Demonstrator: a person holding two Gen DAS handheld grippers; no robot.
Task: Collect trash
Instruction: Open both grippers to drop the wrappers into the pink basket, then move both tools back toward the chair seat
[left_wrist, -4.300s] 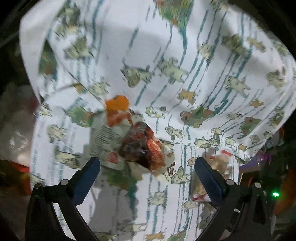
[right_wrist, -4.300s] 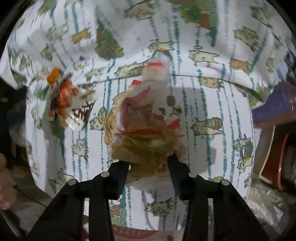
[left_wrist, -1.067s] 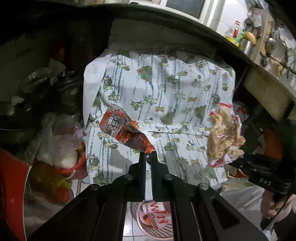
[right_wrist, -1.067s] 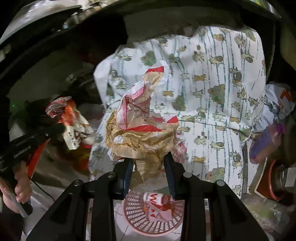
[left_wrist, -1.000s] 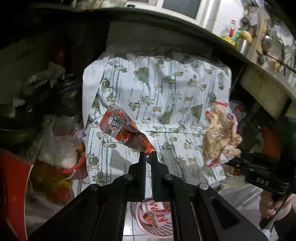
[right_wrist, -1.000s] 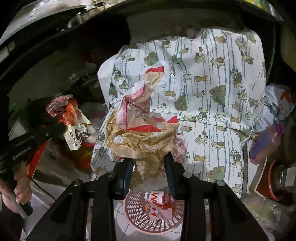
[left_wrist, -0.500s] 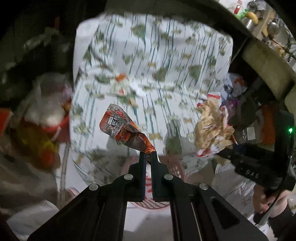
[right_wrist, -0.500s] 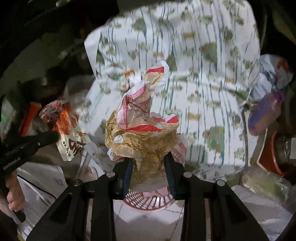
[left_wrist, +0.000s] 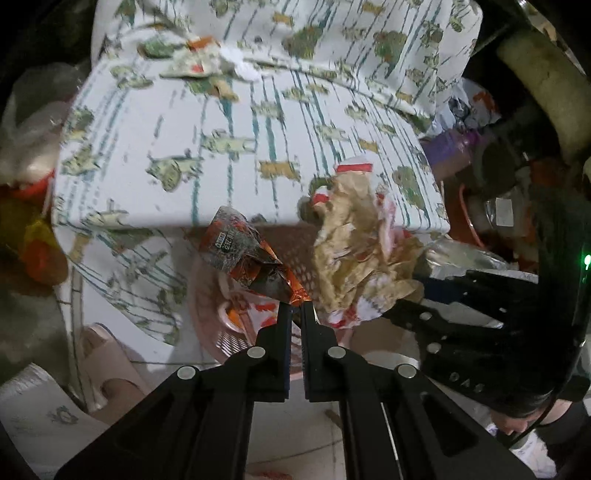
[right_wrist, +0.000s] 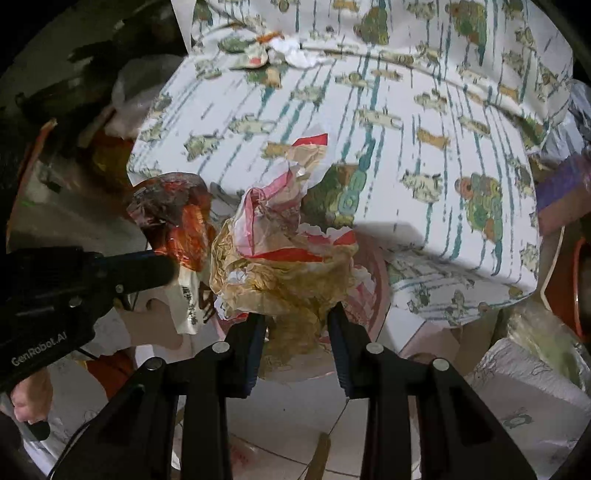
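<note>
My left gripper (left_wrist: 294, 308) is shut on the corner of a crinkled red and silver snack wrapper (left_wrist: 246, 255). That wrapper (right_wrist: 177, 221) also shows at the left of the right wrist view. My right gripper (right_wrist: 297, 321) is shut on a crumpled wad of brown and red-white food paper (right_wrist: 284, 258), which appears beside the left one as the paper wad (left_wrist: 354, 251). Both hang close together, pointing steeply down over a pink perforated basket (left_wrist: 299, 251) on the tiled floor, which holds a red-and-white wrapper (left_wrist: 251, 310). Only the basket's rim (right_wrist: 376, 288) shows behind the wad.
A table under a white cloth with animal prints (left_wrist: 229, 133) stands just behind the basket, with scraps of trash (left_wrist: 207, 66) at its far edge. Bags and clutter (left_wrist: 33, 192) crowd the left, bottles and containers (left_wrist: 476, 147) the right. A hand (right_wrist: 29, 398) holds the left gripper.
Both grippers have dropped from above the table toward the floor and tipped downward, each keeping its trash. The basket now lies right under them and looks much larger.
</note>
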